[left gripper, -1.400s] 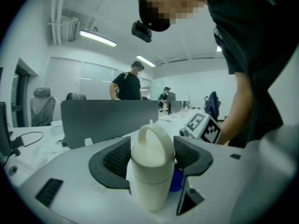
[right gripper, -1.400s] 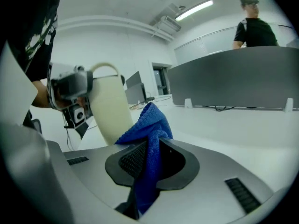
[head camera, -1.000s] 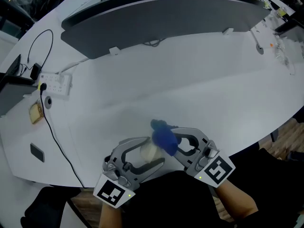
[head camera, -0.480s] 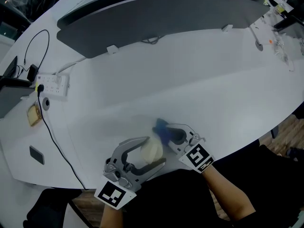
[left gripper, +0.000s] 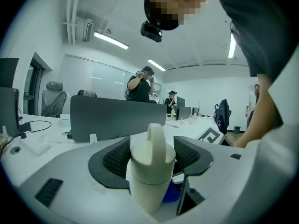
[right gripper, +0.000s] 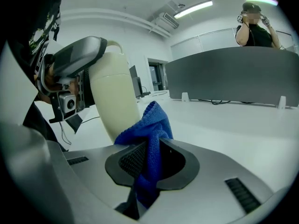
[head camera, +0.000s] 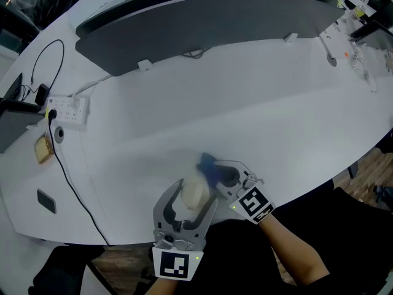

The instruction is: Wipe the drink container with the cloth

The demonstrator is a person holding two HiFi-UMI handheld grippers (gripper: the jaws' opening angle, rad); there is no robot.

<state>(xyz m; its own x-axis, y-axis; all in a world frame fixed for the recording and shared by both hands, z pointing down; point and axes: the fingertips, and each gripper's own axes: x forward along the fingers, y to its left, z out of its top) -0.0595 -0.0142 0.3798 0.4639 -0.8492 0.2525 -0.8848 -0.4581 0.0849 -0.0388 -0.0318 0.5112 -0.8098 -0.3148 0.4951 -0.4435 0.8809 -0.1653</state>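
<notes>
A cream drink container (head camera: 196, 195) with a loop handle on its lid stands upright between the jaws of my left gripper (head camera: 194, 184), just above the white table's near edge. In the left gripper view the ribbed pads (left gripper: 116, 158) press on both sides of the container (left gripper: 149, 176). My right gripper (head camera: 217, 171) is shut on a blue cloth (head camera: 207, 164). In the right gripper view the cloth (right gripper: 148, 125) bunches out of the jaws and lies against the container's side (right gripper: 114, 97).
A long grey partition (head camera: 202, 23) crosses the back of the white table (head camera: 264, 115). A power strip (head camera: 67, 108) and a black cable (head camera: 73, 183) lie at the left. Small clutter (head camera: 362, 54) sits far right. A person (left gripper: 141, 85) stands behind the partition.
My left gripper has swung round, its marker cube moving right, and now points straight away. The right gripper came down with the cloth beside the container, then stayed put.
</notes>
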